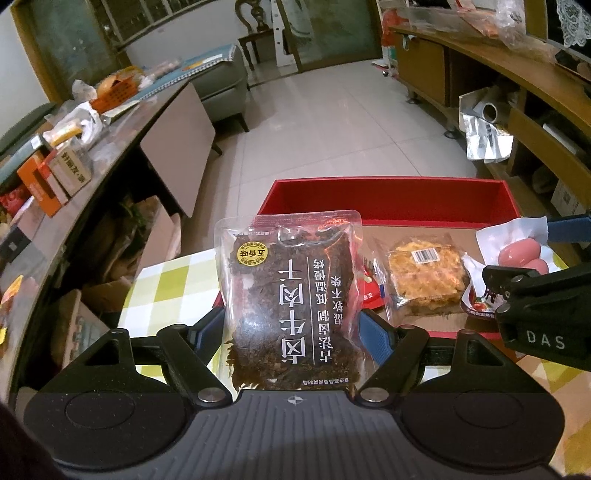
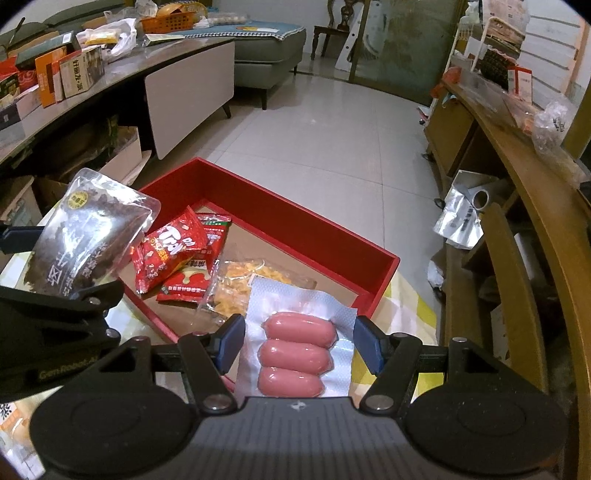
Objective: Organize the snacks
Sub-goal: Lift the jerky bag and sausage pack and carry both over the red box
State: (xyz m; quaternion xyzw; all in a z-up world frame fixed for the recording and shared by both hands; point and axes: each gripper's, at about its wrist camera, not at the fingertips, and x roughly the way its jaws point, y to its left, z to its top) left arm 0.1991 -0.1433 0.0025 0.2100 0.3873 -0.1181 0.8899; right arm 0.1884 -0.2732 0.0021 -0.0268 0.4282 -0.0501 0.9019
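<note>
A clear pouch of dark dried beef point(image 1: 293, 299) with white Chinese lettering stands upright between the blue pads of the left gripper point(image 1: 293, 334), which is closed part-way on its lower half and holds it above the near left corner of the red box point(image 1: 388, 197). In the right wrist view the same pouch point(image 2: 86, 236) hangs tilted at the left, over the box's near edge. The right gripper point(image 2: 297, 345) is likewise closed part-way, on a vacuum pack of three pink sausages point(image 2: 295, 349); the pack's edges sit against both blue pads and its far end reaches over the box's near wall.

Inside the red box, on its brown floor, lie two red snack packets point(image 2: 173, 251), one overlapping the other, and just beside them a clear bag of golden crispy pieces point(image 1: 424, 277) with a barcode sticker. The box's far part is bare.

The box rests on a table covered by a yellow-green checked cloth point(image 1: 166, 288). Beyond it is pale tiled floor point(image 1: 332, 122). To the left runs a long dark counter point(image 1: 122, 144) crowded with boxes and bags, with an orange basket point(image 2: 168, 20) further along it and a grey sofa point(image 2: 269, 62) past its end. To the right stands a wooden cabinet point(image 2: 517, 155) with plastic bags on top
</note>
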